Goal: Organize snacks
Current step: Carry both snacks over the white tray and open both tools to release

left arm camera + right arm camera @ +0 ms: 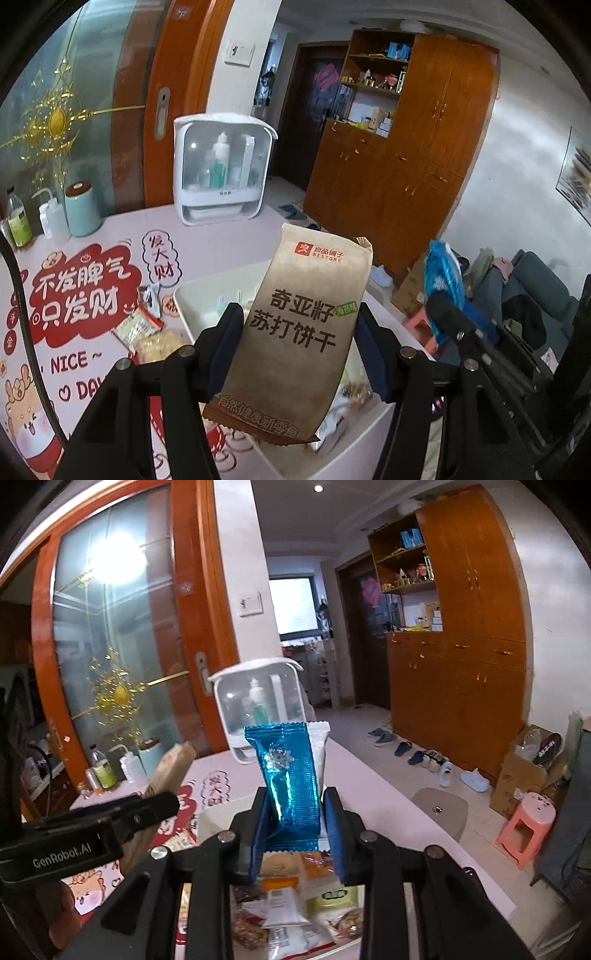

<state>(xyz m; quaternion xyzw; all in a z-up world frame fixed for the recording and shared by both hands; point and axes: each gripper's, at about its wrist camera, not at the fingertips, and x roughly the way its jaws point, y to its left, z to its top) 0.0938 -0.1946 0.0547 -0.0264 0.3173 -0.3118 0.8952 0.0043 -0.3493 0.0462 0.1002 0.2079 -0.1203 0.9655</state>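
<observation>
My left gripper [295, 328] is shut on a brown cracker packet [310, 325] with dark Chinese print, held upright above a white tray [184, 299]. My right gripper [295, 812] is shut on a shiny blue snack packet [291, 771], with a white packet [319, 746] right behind it. It holds them upright over several snack packets [295, 904] lying in the white tray [210, 819]. The right gripper with the blue packet [443, 280] shows at the right of the left wrist view. The left gripper and brown packet [173, 768] show at the left of the right wrist view.
Loose snack packets [144, 325] lie on the pink printed tablecloth [92, 295] left of the tray. At the table's far side stand a white cosmetics case [221, 170], a mint canister [81, 210] and bottles [18, 218]. Wooden cabinets [461, 627], shoes and a pink stool [524, 827] are to the right.
</observation>
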